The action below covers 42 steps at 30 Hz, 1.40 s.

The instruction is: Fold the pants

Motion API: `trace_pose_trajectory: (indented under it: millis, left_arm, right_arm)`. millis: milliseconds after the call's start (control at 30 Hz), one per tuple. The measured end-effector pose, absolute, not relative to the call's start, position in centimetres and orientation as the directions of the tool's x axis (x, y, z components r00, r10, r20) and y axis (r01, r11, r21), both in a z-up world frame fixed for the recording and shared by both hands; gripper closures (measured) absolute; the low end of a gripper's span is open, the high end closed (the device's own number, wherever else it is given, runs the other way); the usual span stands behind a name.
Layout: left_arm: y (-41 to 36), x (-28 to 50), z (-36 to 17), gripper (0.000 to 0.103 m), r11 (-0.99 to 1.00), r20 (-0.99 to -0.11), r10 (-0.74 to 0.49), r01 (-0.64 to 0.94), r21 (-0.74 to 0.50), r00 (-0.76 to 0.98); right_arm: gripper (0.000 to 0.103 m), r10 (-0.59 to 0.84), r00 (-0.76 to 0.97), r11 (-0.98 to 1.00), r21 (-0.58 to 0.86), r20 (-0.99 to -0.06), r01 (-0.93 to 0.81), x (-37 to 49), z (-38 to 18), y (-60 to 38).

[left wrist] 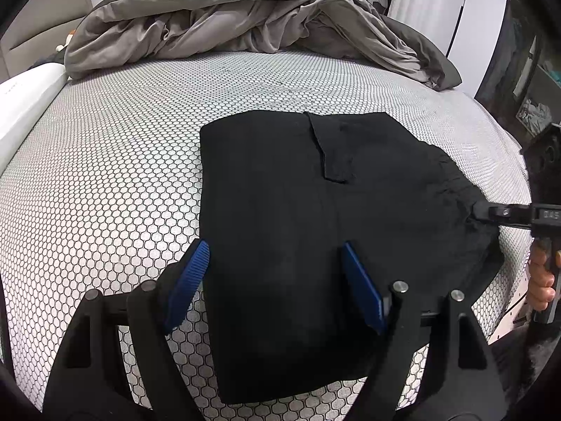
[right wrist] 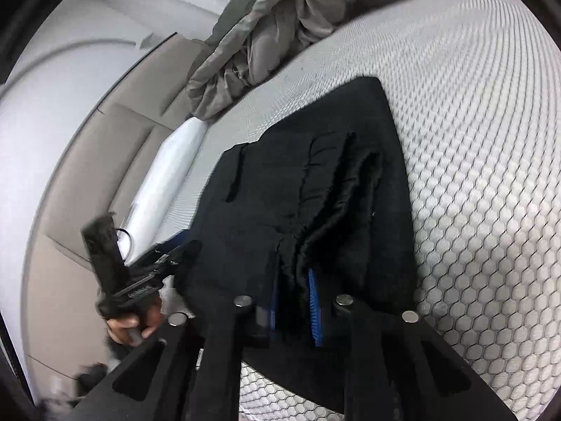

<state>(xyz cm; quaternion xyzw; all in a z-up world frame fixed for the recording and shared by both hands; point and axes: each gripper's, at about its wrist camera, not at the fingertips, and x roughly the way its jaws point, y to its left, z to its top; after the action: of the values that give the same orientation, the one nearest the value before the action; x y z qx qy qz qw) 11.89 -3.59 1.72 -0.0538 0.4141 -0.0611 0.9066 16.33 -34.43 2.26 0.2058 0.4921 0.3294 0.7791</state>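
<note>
The black pants (left wrist: 315,238) lay flat on the mattress (left wrist: 105,161) of the bed, already doubled into a broad dark block, with the gathered waistband at the right side and a smoother folded edge at the left. A pocket flap showed on the upper layer toward the far side. We judged the cloth soft, limp and light, likely to sag and slide out of line when lifted by one point, so the best hold seemed the bunched waistband or a corner where several layers stack, with a second hold on the opposite edge to keep the fold square.

Our right gripper (right wrist: 294,301) had its jaws drawn close together on the gathered waistband, dark cloth pinched between the blue pads (right wrist: 314,307); in the left wrist view its tip met the pants at their right edge. Our left gripper (left wrist: 273,280) hung over the near left part of the pants with jaws wide apart and nothing between them, one pad near the left edge of the cloth, the other above its middle.

Beyond the pants the honeycomb-patterned mattress lay bare, and a rumpled grey duvet (left wrist: 245,21) was heaped at the far end. A white rail or board (left wrist: 24,105) ran along the left side of the bed
</note>
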Motion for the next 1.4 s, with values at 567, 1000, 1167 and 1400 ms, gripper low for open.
trace_pose_trajectory:
  millis: [567, 1000, 1167, 1400]
  left_arm:
    - [-3.6, 12.0, 1.9, 0.027, 0.985, -0.744, -0.164, 0.068, -0.158, 0.648]
    - [-3.4, 12.1, 1.7, 0.027, 0.986, -0.75, -0.163, 0.075, -0.15, 0.641]
    - [-3.3, 12.2, 1.7, 0.027, 0.986, -0.75, -0.162, 0.077, -0.147, 0.642]
    - [-3.3, 12.2, 1.6, 0.027, 0.986, -0.75, -0.162, 0.078, -0.146, 0.641]
  right_arm:
    - [0.09, 0.711, 0.305, 0.701, 0.609, -0.633, -0.371, 13.6, 3.9, -35.9]
    - [0.067, 0.701, 0.339, 0.713, 0.615, -0.628, -0.336, 13.6, 4.4, -37.8]
    - [0.067, 0.752, 0.287, 0.659, 0.678, -0.593, -0.326, 14.1, 4.1, -37.7]
    - [0.067, 0.768, 0.263, 0.64, 0.678, -0.584, -0.361, 13.5, 4.4, -36.1]
